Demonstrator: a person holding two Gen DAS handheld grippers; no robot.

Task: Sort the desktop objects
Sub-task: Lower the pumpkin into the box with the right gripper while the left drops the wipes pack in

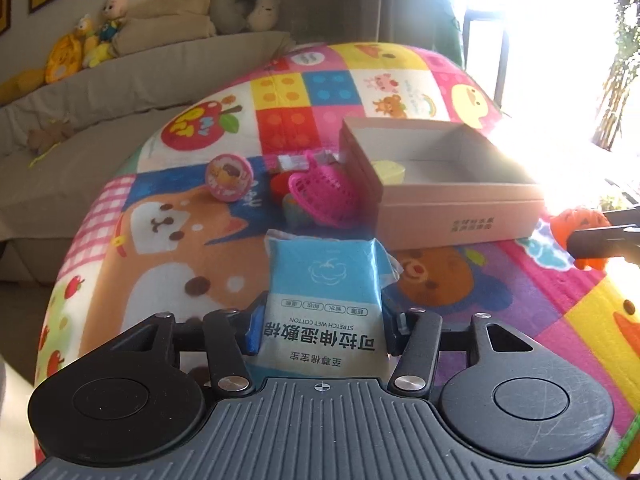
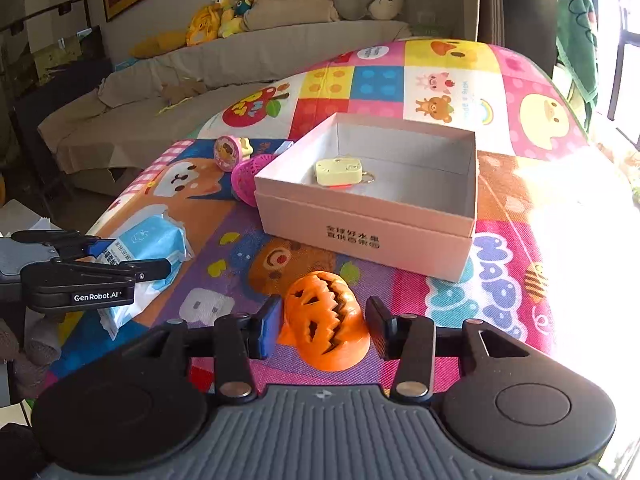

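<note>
Blue and white, the soft plastic pack of wet cotton wipes (image 1: pixel 324 300) sits squeezed between the two fingers of the left gripper (image 1: pixel 320 328). That gripper is closed tight on the pack, and the pack's far end rests on the bright cartoon play mat (image 1: pixel 180 248). In the right wrist view the same pack (image 2: pixel 148 248) pokes out of the left gripper (image 2: pixel 132 264) on the left side.

The right gripper (image 2: pixel 324 326) has its fingers apart, one on each side of the orange plastic pumpkin with a jagged grin (image 2: pixel 326 322). The left finger (image 2: pixel 270 330) looks like it touches the pumpkin. The right finger has a small gap beside it. The pumpkin sits on the mat.

Just past the pumpkin is the open pale pink cardboard box (image 2: pixel 360 232). A small pale yellow toy with a metal ring (image 2: pixel 340 170) lies inside it.

Touching the box's left side is a pink plastic toy basket (image 1: pixel 320 192). Near it, farther left, stands a round pink toy with a cartoon face (image 1: pixel 228 176).

Far behind the mat is a long beige sofa (image 2: pixel 200 80) with stuffed toys (image 2: pixel 224 12) on its back.
</note>
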